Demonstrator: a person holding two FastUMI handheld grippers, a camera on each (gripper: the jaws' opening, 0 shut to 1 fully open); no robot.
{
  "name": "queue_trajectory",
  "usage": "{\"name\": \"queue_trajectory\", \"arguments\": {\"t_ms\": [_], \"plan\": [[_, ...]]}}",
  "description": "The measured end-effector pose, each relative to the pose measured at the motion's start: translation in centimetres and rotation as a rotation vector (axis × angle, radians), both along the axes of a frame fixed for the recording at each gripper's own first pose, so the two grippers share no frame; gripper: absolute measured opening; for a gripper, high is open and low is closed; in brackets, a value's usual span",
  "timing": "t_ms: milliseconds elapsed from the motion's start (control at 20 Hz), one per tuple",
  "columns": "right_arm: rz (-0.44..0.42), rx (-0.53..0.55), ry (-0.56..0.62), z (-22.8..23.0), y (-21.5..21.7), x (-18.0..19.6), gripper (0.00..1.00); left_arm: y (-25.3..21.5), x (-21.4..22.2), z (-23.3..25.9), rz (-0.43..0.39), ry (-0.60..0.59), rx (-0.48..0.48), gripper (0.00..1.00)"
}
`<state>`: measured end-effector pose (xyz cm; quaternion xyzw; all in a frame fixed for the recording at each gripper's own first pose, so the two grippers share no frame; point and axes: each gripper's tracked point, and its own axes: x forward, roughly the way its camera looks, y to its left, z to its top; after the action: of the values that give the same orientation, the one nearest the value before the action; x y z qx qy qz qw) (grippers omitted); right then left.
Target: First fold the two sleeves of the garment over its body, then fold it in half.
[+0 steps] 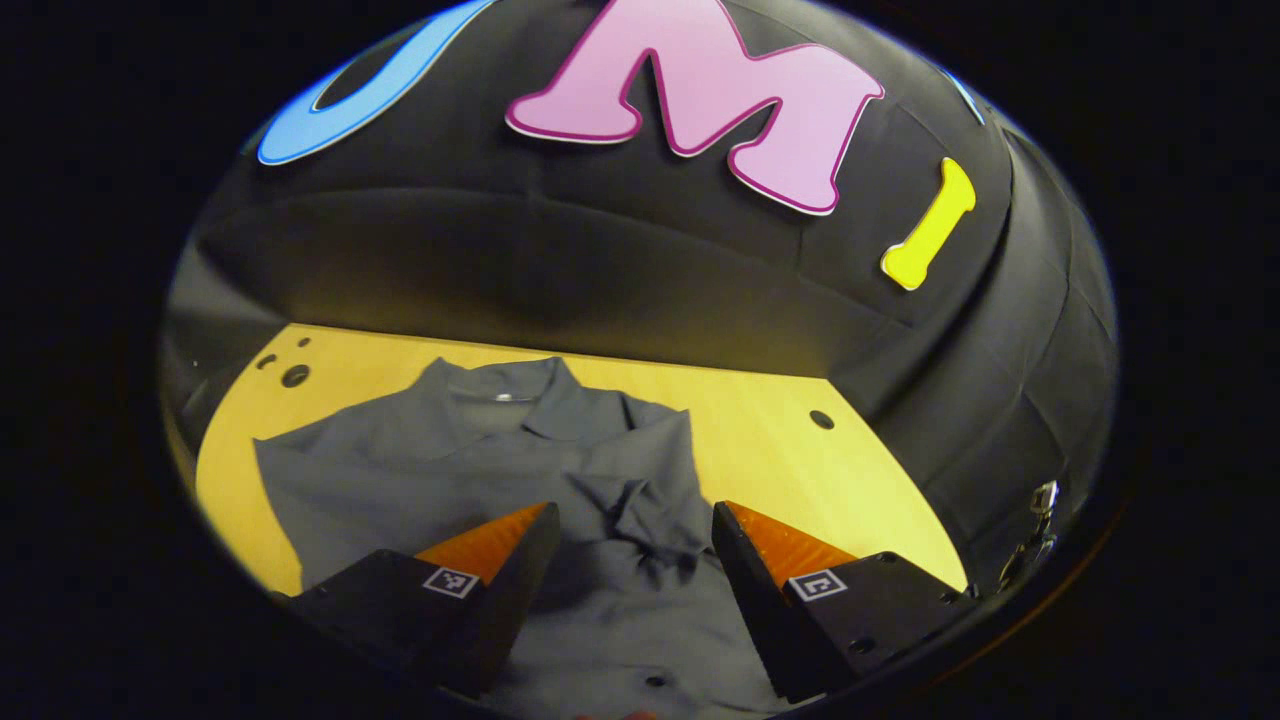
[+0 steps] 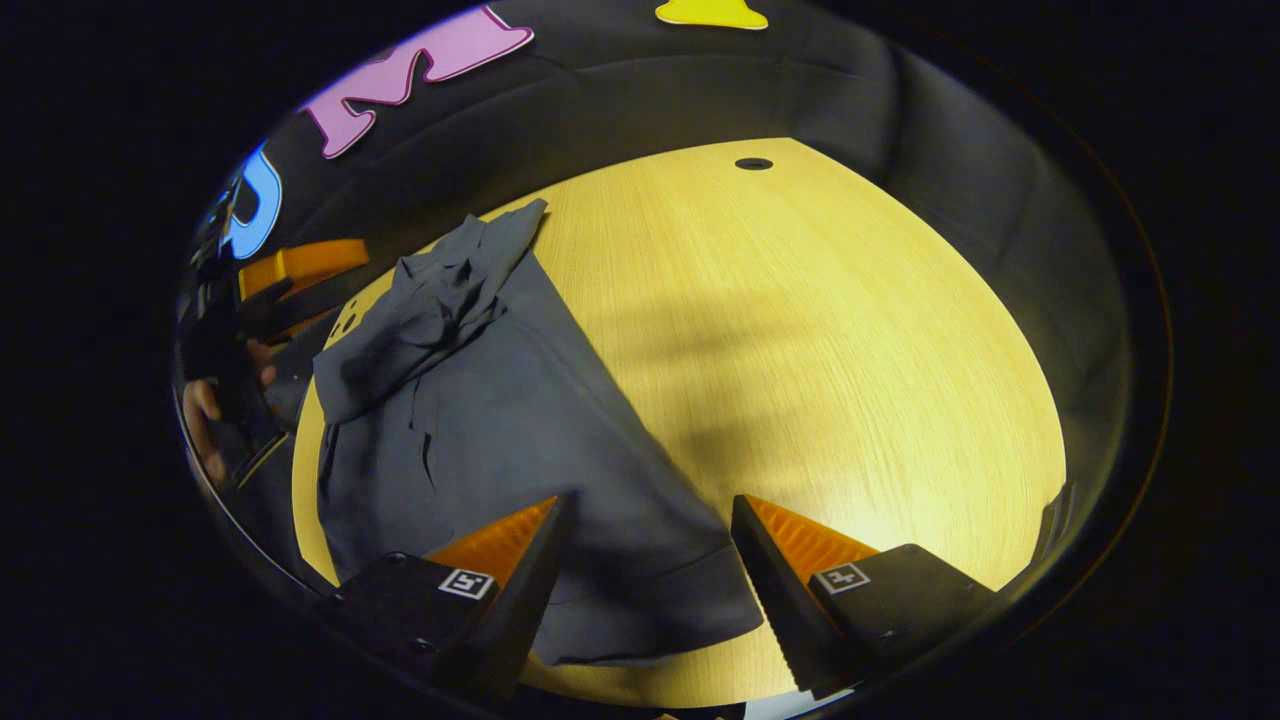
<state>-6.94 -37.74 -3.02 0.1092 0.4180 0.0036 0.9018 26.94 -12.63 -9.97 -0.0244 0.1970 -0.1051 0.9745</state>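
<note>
Grey cloth, the garment point(image 1: 480, 455), lay spread on the yellow wooden table point(image 1: 780, 450) with its collar point(image 1: 510, 395) toward the booth's wall, which put the length of the body running back toward the person and left each side within reach of one hand. In the left gripper view the left gripper point(image 1: 632, 560) hung over the middle of the body with its fingers spread wide and nothing between them but the cloth lying flat below; one sleeve point(image 1: 640, 490) looked already turned in over the chest, lying bunched and creased there rather than flat, though the view was too dim for certainty. In the right gripper view the right gripper point(image 2: 650, 575) hovered low over the bottom corner of the garment point(image 2: 650, 600), where the hem point(image 2: 690, 625) met the bare table, its fingers likewise parted and gripping nothing; that placement suited a pinch on the hem for the fold in half. Farther off in that view the other gripper, held in a hand point(image 2: 205, 420), stood at the garment's far side. Whether the second sleeve had been folded over properly I could not tell, so the sleeve step may have wanted tidying before the halving.
</note>
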Motion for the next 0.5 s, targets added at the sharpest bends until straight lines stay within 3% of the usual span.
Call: {"name": "queue_trajectory", "arguments": {"t_ms": [200, 500], "plan": [[0.029, -0.069, 0.026, -1.4, -0.7, -1.1, 1.0, 7.0, -6.7, -3.5, 0.071, 0.064, 0.062, 0.96], [-0.007, -0.054, 0.077, -2.8, -0.2, -2.2, 1.0, 16.1, -16.6, -10.3, 0.195, 0.218, 0.105, 0.96]]}}
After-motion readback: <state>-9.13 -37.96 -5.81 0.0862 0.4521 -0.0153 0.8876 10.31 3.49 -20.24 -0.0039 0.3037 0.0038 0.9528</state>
